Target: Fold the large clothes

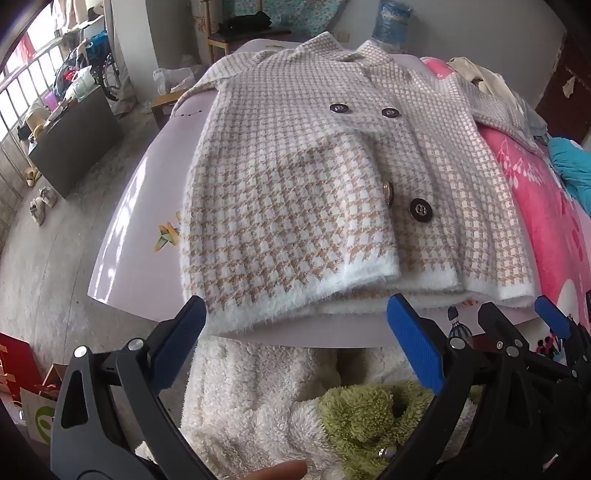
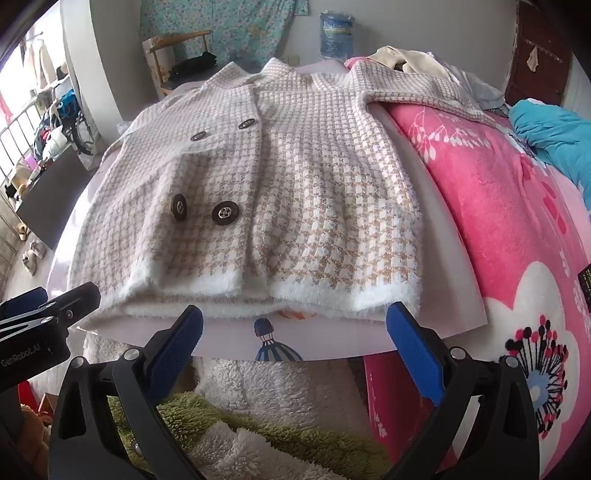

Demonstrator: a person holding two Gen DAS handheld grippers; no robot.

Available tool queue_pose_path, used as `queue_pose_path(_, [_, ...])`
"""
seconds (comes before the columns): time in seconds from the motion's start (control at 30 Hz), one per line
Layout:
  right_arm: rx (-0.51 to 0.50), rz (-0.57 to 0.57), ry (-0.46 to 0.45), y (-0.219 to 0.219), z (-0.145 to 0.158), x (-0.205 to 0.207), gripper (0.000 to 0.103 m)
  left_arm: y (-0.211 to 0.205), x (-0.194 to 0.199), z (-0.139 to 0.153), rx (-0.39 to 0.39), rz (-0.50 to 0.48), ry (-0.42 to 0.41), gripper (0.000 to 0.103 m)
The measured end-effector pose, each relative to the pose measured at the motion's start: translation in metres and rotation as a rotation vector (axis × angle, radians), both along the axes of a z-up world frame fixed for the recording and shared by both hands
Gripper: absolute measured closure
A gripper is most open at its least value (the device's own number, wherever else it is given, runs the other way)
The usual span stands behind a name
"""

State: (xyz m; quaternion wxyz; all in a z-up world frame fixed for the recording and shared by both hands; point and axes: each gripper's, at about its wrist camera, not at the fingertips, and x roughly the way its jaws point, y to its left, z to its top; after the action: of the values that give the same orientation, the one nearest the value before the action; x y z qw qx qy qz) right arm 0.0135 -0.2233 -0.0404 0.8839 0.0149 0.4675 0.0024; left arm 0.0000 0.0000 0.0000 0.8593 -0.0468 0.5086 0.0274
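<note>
A beige-and-white houndstooth jacket [image 1: 295, 166] [image 2: 295, 177] with dark buttons lies front up on a lilac board [image 1: 147, 206] [image 2: 332, 336]. Its fuzzy white hem faces me. One sleeve is folded across the front; the other sleeve [image 2: 424, 92] stretches out onto the pink blanket. My left gripper [image 1: 295, 301] hangs open just before the hem's left part, nothing between its pads. My right gripper [image 2: 295, 308] is open in front of the hem's right part, also empty. Each gripper shows in the other's view: the right gripper [image 1: 517, 306] and the left gripper [image 2: 66, 295].
A pink floral blanket [image 2: 498, 221] covers the bed to the right, with a blue cloth [image 2: 554, 129] and pale clothes [image 2: 406, 59] at its far end. A person's fluffy white-and-green garment [image 1: 295, 406] fills the bottom. Beyond the board stand a wooden chair [image 2: 173, 55] and a water bottle [image 2: 336, 33]; floor clutter lies to the left.
</note>
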Motion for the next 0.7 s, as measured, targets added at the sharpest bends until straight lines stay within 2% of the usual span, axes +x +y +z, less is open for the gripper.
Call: queue_pose_path(0.7, [0.0,-0.001,-0.007,-0.0003,0.0054,-0.0001,0.006,-0.0077,-0.0027,0.0019,0.002,0.002,-0.004,0.008])
